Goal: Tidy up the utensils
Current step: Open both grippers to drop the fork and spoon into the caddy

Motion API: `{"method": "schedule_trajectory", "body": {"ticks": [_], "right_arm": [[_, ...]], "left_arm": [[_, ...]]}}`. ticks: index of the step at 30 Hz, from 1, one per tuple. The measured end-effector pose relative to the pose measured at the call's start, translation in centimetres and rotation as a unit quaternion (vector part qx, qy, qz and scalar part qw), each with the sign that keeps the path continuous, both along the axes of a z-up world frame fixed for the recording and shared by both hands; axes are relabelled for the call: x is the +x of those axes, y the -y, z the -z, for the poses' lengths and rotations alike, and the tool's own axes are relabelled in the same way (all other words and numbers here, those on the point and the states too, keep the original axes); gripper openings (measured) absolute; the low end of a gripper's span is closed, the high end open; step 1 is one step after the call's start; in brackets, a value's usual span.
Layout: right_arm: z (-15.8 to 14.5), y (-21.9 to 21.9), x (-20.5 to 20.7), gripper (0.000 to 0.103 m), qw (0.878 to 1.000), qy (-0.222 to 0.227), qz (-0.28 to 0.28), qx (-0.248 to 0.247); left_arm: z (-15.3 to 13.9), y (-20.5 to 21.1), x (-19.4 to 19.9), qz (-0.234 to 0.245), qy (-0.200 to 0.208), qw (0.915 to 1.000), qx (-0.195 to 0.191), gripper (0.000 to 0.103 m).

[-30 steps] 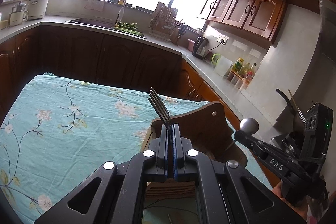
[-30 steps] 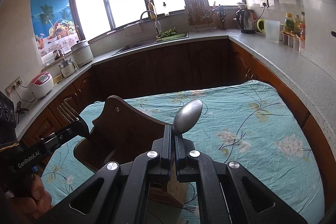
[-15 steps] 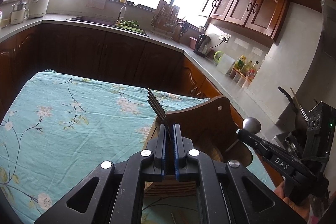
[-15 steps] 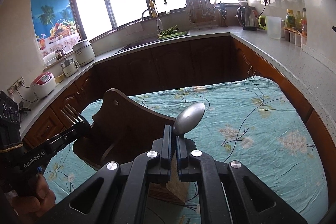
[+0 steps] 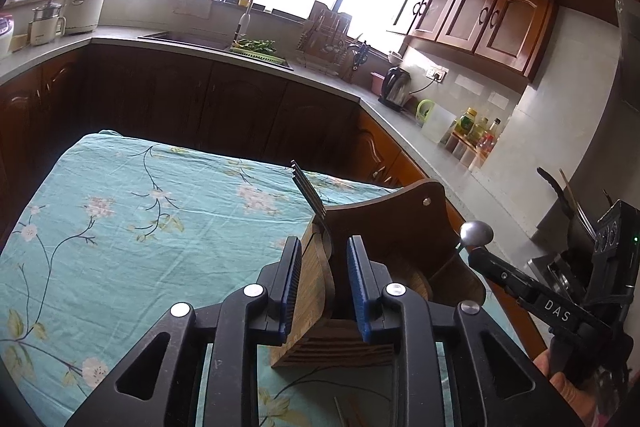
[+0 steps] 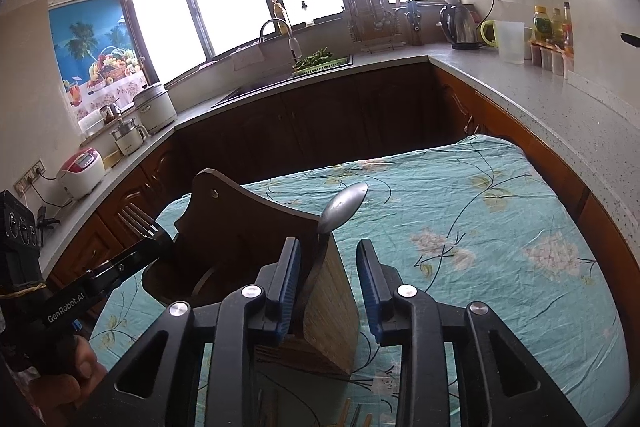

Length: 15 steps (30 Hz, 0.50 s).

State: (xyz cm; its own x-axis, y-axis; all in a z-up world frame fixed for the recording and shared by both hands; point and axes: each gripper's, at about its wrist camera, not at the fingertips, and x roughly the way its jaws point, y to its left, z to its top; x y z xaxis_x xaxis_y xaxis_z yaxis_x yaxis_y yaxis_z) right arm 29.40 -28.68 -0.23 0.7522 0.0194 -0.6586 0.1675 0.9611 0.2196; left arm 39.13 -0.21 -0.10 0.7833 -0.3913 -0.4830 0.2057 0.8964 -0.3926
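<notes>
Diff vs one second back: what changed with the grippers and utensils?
Both jaws have just been opening. The left gripper let go of the metal fork, the right gripper of the metal spoon; both utensils now stand loose in the wooden utensil holder. Holder and floral teal tablecloth unchanged.

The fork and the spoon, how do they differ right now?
The fork ends in tines; the spoon ends in a rounded bowl. The fork stands between the left gripper jaws, the spoon between the right gripper jaws. Both stand head-up in the wooden holder, released.
</notes>
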Motion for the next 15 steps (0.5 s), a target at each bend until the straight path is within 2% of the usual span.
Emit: {"method": "schedule_trajectory", "body": {"ticks": [1,3,4,7,11,15], "right_arm": [[-0.1,0.1,-0.3,0.045,1.0,0.002,0.002,0.004],[-0.3,0.3,-0.9,0.077,1.0,0.007,0.007,0.011],[-0.5,0.3,-1.4,0.08,1.0,0.012,0.008,0.014],[-1.0,0.3,-3.0,0.081,1.0,0.023,0.008,0.014],[-1.3,0.1,-5.5,0.082,0.999,0.03,0.009,0.021],[-1.6,-0.2,-8.2,0.087,0.999,0.043,0.011,0.028]], "left_arm": [[-0.1,-0.2,-0.3,-0.001,0.001,1.0,-0.001,0.029],[-0.2,-0.7,-1.2,-0.007,-0.001,1.0,-0.001,0.043],[-0.3,-0.9,-1.8,-0.011,0.0,0.9999,-0.002,0.051],[-0.5,-2.0,-3.8,-0.03,-0.001,0.9996,0.001,0.068],[-0.5,-3.4,-6.9,-0.042,-0.008,0.9991,-0.007,0.074],[-0.5,-4.2,-10.1,-0.049,-0.016,0.9987,-0.004,0.076]]}}
